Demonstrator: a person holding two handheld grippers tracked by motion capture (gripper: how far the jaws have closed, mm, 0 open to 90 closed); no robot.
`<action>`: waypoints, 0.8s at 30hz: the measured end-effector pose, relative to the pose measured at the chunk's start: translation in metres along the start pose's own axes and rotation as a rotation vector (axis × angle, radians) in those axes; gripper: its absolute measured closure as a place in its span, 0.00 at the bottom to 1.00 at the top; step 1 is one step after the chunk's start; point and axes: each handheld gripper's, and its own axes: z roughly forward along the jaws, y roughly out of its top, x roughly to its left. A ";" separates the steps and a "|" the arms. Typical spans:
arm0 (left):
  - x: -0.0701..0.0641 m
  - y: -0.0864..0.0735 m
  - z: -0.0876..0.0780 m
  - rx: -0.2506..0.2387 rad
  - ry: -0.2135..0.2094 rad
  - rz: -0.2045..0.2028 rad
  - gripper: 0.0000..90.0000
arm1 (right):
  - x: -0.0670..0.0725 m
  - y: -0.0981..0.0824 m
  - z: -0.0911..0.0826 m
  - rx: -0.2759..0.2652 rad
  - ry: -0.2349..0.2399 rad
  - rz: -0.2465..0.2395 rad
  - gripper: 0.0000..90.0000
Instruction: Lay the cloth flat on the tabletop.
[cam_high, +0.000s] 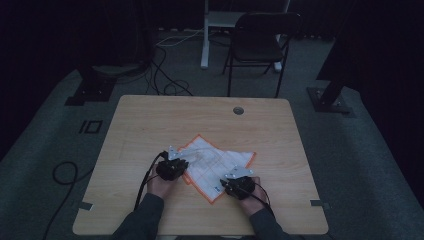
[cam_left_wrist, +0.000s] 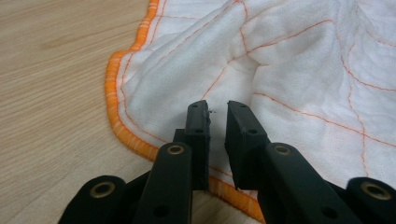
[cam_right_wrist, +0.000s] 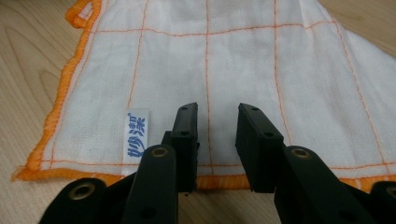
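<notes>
The wooden table (cam_high: 150, 125) carries a white cloth (cam_high: 220, 165) with an orange hem and a thin orange stitched grid. The cloth lies at the near middle of the tabletop, turned corner-on to the person, partly rumpled on its left side and flatter on its right. A small round grommet (cam_high: 238, 110) sits in the tabletop beyond it, well apart. A dark folding chair (cam_high: 257, 42) stands on the floor past the far edge.

The left gripper (cam_high: 181, 165), held in the person's left hand (cam_high: 161, 186), is at the cloth's left edge. In the left gripper view its jaws stand over the orange hem (cam_left_wrist: 122, 133) with a narrow gap between them; no fabric is pinched, and a raised fold of cloth lies just ahead of the tips.

The right gripper (cam_high: 231, 184), in the right hand (cam_high: 252, 197), is at the cloth's near edge. In the right gripper view its jaws stand somewhat wider apart above the flat cloth, just inside the hem, holding nothing. A small white label (cam_right_wrist: 138, 134) with blue characters lies on the cloth just beside the left-hand jaw.
</notes>
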 end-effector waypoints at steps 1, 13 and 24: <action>0.001 0.000 0.000 0.003 0.000 0.000 0.90 | -0.001 0.000 0.000 -0.003 0.005 0.006 0.77; 0.018 -0.003 -0.006 0.010 0.041 -0.022 0.92 | -0.018 -0.006 -0.005 0.016 -0.055 0.032 0.77; 0.031 -0.010 -0.014 0.011 0.071 -0.032 0.92 | -0.042 -0.015 -0.013 0.041 -0.142 0.082 0.78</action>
